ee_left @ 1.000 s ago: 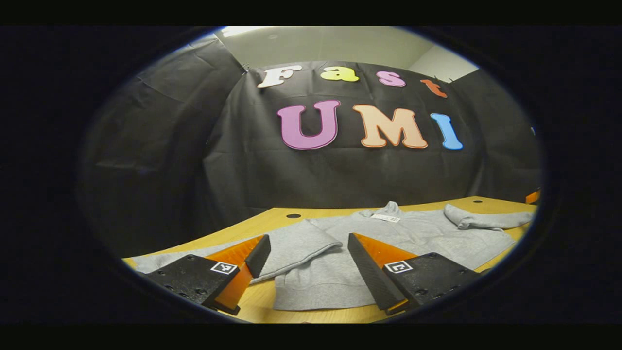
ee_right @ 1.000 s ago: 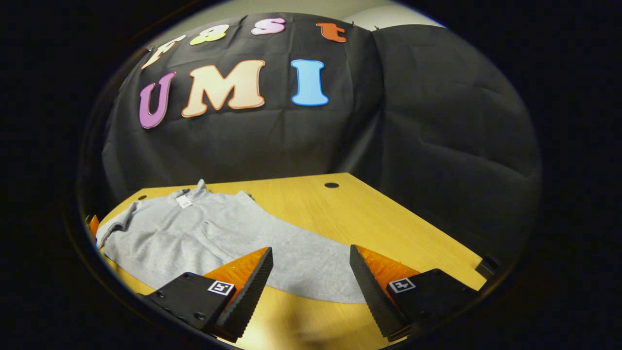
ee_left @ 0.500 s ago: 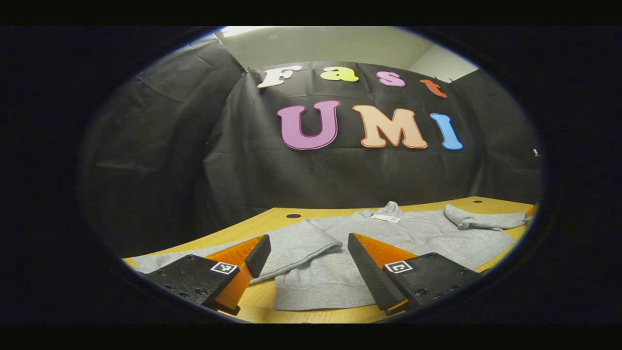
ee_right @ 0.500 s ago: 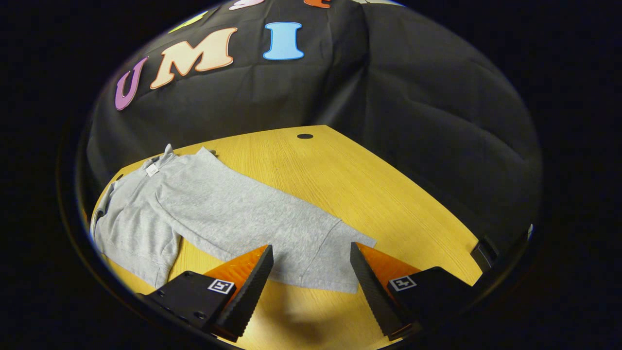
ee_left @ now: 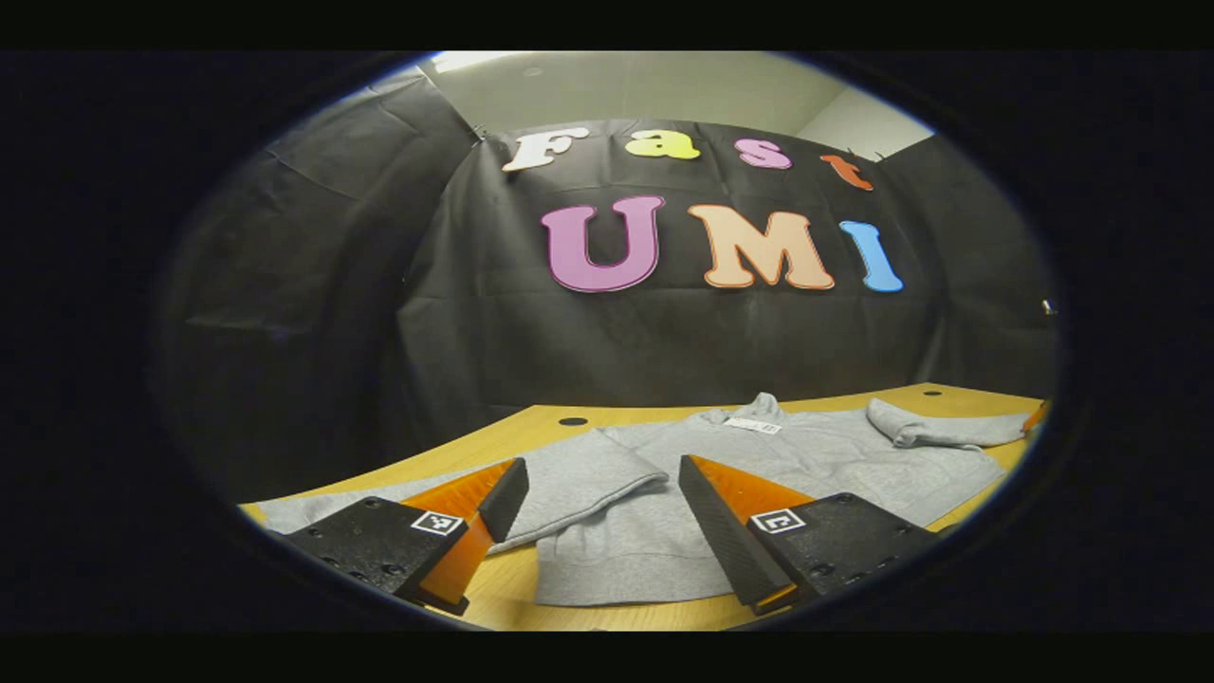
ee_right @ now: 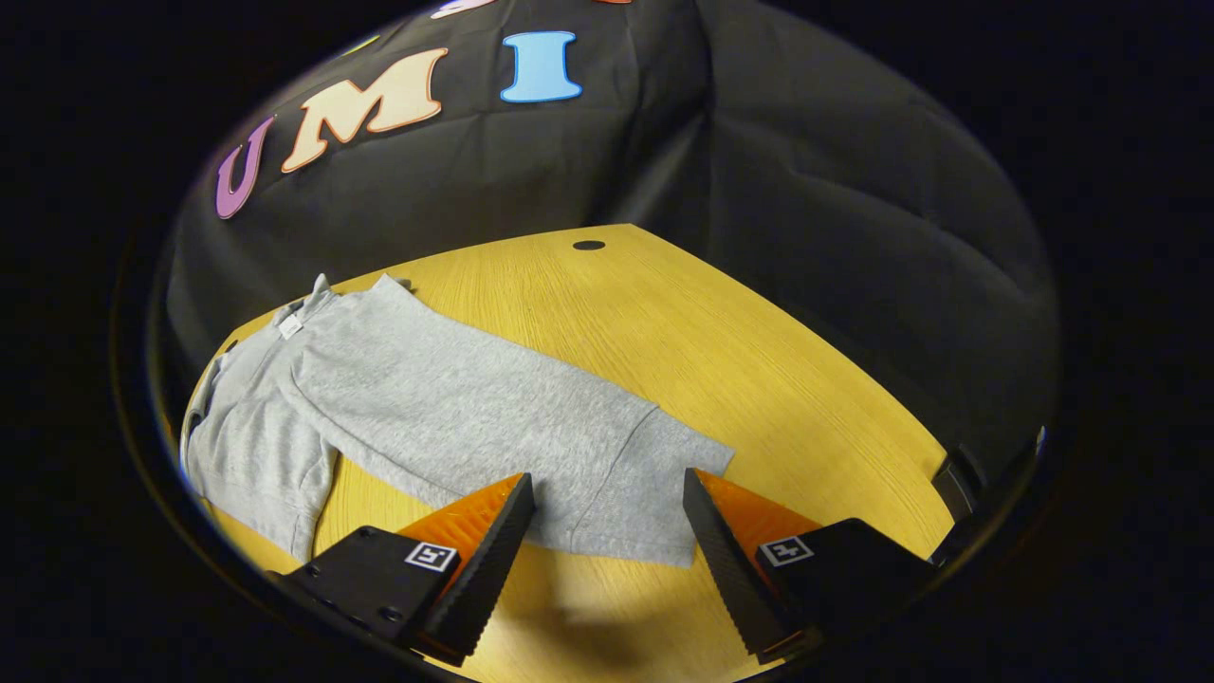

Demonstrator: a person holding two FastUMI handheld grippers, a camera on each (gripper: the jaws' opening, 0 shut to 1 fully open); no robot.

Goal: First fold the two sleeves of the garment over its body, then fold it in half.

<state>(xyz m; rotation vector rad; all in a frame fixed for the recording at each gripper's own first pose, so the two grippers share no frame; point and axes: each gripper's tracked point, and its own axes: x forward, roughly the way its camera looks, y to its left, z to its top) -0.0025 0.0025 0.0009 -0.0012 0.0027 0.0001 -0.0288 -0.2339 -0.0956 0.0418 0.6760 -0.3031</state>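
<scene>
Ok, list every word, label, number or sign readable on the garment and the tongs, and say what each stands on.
Neck label on the grey sweatshirt: white, too small to read.
Square markers on the left tongs: black-and-white code pattern, no words.
Square markers on the right tongs: the same kind of pattern, no words.
No quotable text on any of these.

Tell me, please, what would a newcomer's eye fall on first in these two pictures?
First, the grey sweatshirt spread flat on the yellow wooden table, its near sleeve stretched toward the right gripper, which hangs open just above the cuff. In the left gripper view, the left gripper is also open, over the other sleeve and the hem, with a white label at the collar behind.
</scene>
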